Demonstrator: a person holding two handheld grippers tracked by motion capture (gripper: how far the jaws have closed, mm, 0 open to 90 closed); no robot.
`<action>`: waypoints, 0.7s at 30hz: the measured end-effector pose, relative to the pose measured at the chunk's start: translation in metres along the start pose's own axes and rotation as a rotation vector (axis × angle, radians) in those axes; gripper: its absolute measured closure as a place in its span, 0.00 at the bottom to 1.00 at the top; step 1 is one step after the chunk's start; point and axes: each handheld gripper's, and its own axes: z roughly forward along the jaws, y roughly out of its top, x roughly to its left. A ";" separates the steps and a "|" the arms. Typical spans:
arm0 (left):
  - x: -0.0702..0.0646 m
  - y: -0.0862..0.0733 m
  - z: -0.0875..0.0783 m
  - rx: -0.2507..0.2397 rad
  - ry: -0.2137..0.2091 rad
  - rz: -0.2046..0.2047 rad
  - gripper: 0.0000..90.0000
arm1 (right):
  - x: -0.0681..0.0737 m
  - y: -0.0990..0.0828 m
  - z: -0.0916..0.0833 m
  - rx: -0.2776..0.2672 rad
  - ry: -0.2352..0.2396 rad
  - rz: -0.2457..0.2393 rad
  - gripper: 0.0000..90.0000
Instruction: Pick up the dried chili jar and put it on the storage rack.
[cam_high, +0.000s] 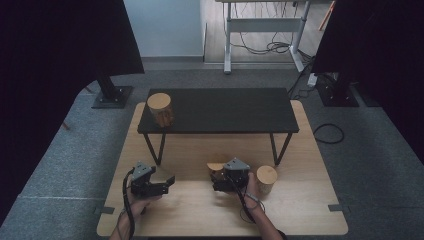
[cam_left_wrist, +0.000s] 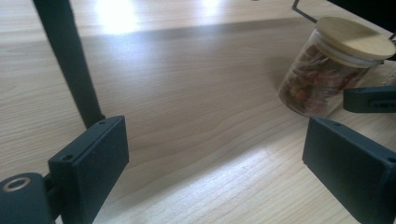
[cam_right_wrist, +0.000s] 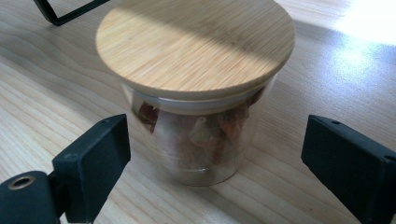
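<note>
**Jaws open around a lidded jar**

Nearest the lens in the right gripper view: two black jaws, standing apart on either side of a glass jar (cam_right_wrist: 196, 116), neither pad touching the glass. Set upright on the pale wooden bench (cam_right_wrist: 56, 84), topped by a round wooden lid (cam_right_wrist: 196, 42), filled with reddish-brown pieces. Centred between the jaws, closer to the left one, gaps on both sides.

From the high view: right gripper (cam_high: 218, 180) held low over the bench, the same jar (cam_high: 216, 168) just at its tips. Left gripper (cam_high: 169, 182) well to the side, jaws wide apart over bare wood, holding nothing. Second lidded jar (cam_high: 266, 179) just beside the right hand. Third jar (cam_high: 160, 109) up on the black shelf (cam_high: 225, 107) spanning the bench.
</note>
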 end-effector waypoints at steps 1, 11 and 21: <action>0.000 0.000 0.001 0.002 0.000 -0.001 0.07 | -0.001 0.000 0.001 0.001 0.001 0.000 0.09; -0.002 0.000 0.004 0.016 -0.015 0.015 0.07 | -0.003 0.004 0.011 0.008 0.033 -0.004 0.11; -0.005 0.000 0.005 0.022 -0.023 0.026 0.07 | -0.003 0.010 0.018 0.021 0.044 -0.011 0.11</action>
